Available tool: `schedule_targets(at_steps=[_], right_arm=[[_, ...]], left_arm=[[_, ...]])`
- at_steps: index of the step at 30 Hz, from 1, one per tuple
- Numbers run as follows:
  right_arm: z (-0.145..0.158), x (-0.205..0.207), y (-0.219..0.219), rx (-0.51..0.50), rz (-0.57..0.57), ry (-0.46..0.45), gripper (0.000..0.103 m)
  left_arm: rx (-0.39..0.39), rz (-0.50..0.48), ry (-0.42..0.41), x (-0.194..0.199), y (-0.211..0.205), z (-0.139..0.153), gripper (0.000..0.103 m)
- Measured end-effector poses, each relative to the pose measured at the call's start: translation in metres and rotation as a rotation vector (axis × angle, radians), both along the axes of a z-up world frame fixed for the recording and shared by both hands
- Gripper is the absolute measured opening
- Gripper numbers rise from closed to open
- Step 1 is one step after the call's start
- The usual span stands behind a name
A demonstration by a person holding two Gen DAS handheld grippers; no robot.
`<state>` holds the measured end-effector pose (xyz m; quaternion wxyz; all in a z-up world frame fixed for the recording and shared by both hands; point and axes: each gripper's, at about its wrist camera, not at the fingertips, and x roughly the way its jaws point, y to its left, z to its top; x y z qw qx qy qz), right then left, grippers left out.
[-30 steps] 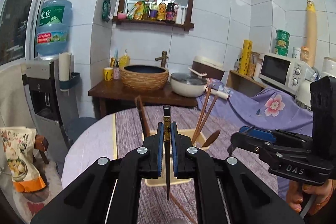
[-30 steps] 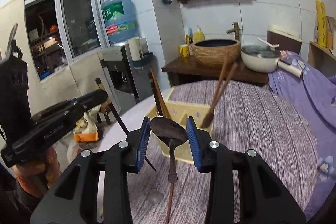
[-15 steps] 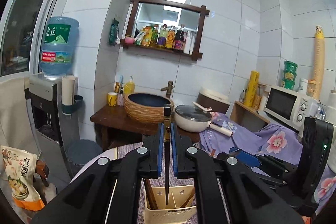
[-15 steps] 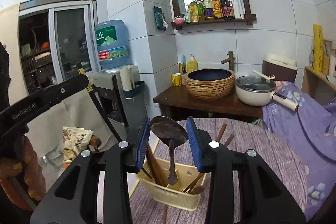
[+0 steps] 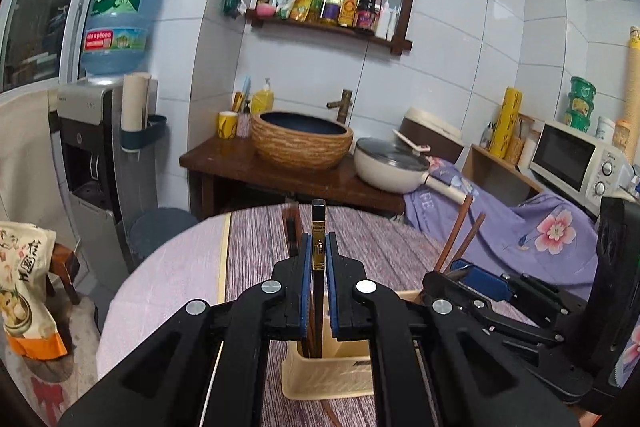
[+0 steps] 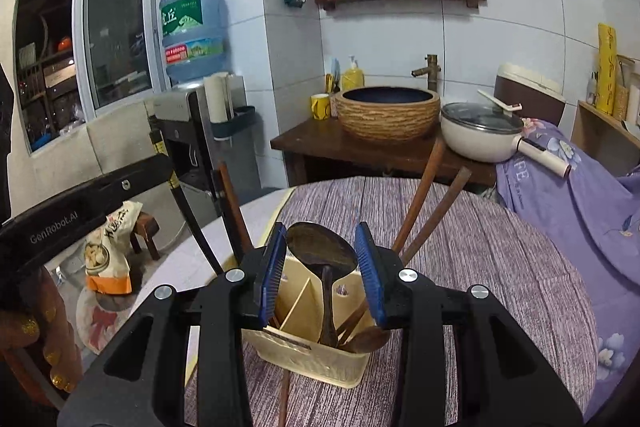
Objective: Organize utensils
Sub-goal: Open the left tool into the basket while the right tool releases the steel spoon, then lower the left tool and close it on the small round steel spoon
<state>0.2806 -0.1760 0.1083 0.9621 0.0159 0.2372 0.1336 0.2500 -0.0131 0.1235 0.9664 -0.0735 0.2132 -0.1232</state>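
A cream plastic utensil holder (image 5: 332,375) (image 6: 304,355) with dividers stands on the round table. My left gripper (image 5: 319,255) is shut on a dark chopstick (image 5: 318,227), held upright, its lower end down inside the holder. My right gripper (image 6: 321,259) is shut on a dark wooden spoon (image 6: 320,247), bowl up, handle reaching down into the holder. Brown chopsticks (image 6: 424,199) and a second dark chopstick (image 6: 232,203) lean in the holder. A wooden utensil (image 6: 285,399) lies on the table by the holder.
The table has a purple striped cloth (image 6: 500,267). Behind it stand a wooden sink stand with a woven basin (image 5: 302,143) and a white pan (image 5: 390,163). A water dispenser (image 5: 92,155) is at left, a microwave (image 5: 576,159) at right.
Both grippers have come down again over the holder. The chopstick's end and the spoon's handle now reach into the holder's compartments.
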Motion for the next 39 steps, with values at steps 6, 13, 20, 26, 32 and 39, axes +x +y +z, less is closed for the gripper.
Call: schedule_targets(at_steps=[6, 13, 20, 26, 32, 39], right_arm=[[-0.016, 0.002, 0.003, -0.042, 0.004, 0.015, 0.036], [-0.017, 0.0, 0.006, -0.073, 0.006, 0.01, 0.037], [-0.01, -0.008, -0.002, -0.064, -0.004, -0.02, 0.047], [0.003, -0.028, -0.012, -0.048, -0.004, -0.058, 0.047], [0.001, -0.066, -0.02, -0.054, 0.005, -0.064, 0.047], [-0.037, -0.093, -0.026, -0.055, -0.005, 0.037, 0.047]], left_arm=[[0.011, -0.009, 0.047, 0.006, -0.002, -0.023, 0.007], [0.038, -0.011, 0.031, 0.003, -0.005, -0.023, 0.007], [0.022, -0.012, 0.006, -0.006, 0.001, -0.016, 0.014], [0.031, 0.003, -0.037, -0.031, 0.007, -0.012, 0.04], [0.047, 0.003, 0.016, -0.059, 0.015, -0.031, 0.051], [0.154, -0.08, 0.173, -0.088, -0.001, -0.092, 0.056]])
